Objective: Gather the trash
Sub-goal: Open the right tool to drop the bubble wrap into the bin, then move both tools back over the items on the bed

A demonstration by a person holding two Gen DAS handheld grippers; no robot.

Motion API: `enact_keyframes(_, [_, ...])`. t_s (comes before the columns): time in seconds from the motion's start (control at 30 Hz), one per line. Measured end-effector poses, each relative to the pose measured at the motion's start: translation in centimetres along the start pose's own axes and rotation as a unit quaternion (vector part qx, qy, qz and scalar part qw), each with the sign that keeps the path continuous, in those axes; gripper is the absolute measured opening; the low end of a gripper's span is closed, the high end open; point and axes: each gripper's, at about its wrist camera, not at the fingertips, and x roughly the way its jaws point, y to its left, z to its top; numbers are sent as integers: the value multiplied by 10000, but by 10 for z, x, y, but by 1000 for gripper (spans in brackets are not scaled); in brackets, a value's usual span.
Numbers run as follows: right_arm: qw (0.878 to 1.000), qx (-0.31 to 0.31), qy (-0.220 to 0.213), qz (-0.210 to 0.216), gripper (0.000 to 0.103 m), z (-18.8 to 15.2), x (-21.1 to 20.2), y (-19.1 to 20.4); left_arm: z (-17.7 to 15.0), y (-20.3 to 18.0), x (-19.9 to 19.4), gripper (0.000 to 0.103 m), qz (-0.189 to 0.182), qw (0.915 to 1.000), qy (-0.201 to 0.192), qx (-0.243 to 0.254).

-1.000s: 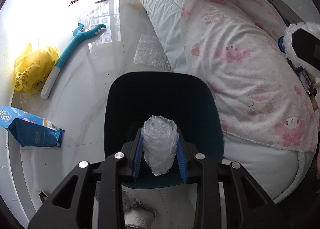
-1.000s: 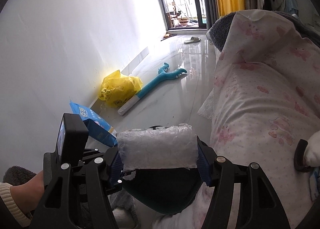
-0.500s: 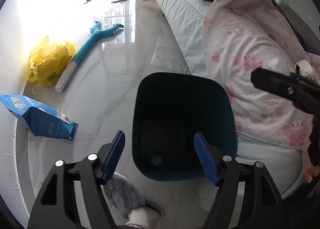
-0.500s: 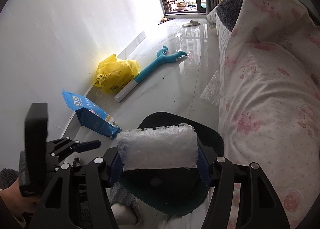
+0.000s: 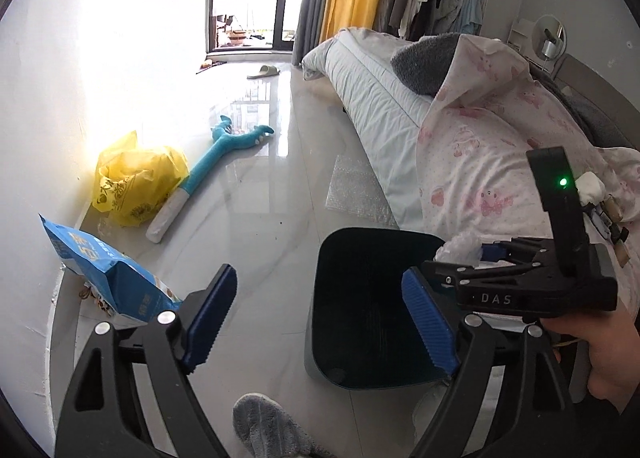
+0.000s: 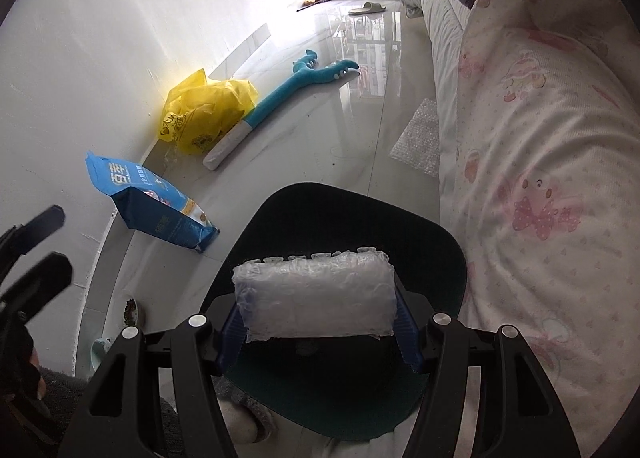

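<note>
A dark teal bin (image 5: pixel 372 298) (image 6: pixel 344 225) stands on the floor beside the bed. My right gripper (image 6: pixel 318 322) is shut on a clear bubble-wrap pad (image 6: pixel 316 298) and holds it over the bin's mouth. It also shows in the left wrist view (image 5: pixel 516 290), with a bit of the wrap (image 5: pixel 460 248) sticking out above the bin's right rim. My left gripper (image 5: pixel 320 318) is open and empty, raised to the left of the bin. A flat bubble-wrap sheet (image 5: pixel 356 189) (image 6: pixel 420 141) lies on the floor by the bed.
A blue bag (image 5: pixel 104 274) (image 6: pixel 148 201), a yellow plastic bag (image 5: pixel 136 177) (image 6: pixel 208 109) and a teal plush stick (image 5: pixel 216 169) (image 6: pixel 280 105) lie along the wall. The bed with a pink blanket (image 5: pixel 480 161) (image 6: pixel 540 137) fills the right. A grey slipper (image 5: pixel 272 426) is underfoot.
My left gripper opened and dropped its bubble-wrap wad into the bin, then lifted and tilted up. My right gripper moved over the bin with its pad.
</note>
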Motion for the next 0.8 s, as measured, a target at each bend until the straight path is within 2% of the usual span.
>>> enact_keyframes(0.27, [9989,106,437,-138,64,-10,33,0,5,8,-19,87,-112,9995,-282,-108])
enact_keyframes(0.43, [9979,114,614,-166,64,-14,44,4,9,7,-30,87,-371,9985,-347,-186])
enact_keyframes(0.5, [9975,70,687,-156,66,-15,48,7,9,3,-32,87,-403,9985,-356,-139])
enact_keyframes(0.67, [9972,50,726,-186,80,-18,49,9,16,-2,-43,87,-324,9981,-524,-18])
enact_keyframes(0.8, [9977,7,623,-270,82,-16,42,7,23,-10,-52,91,-464,9966,-676,-15])
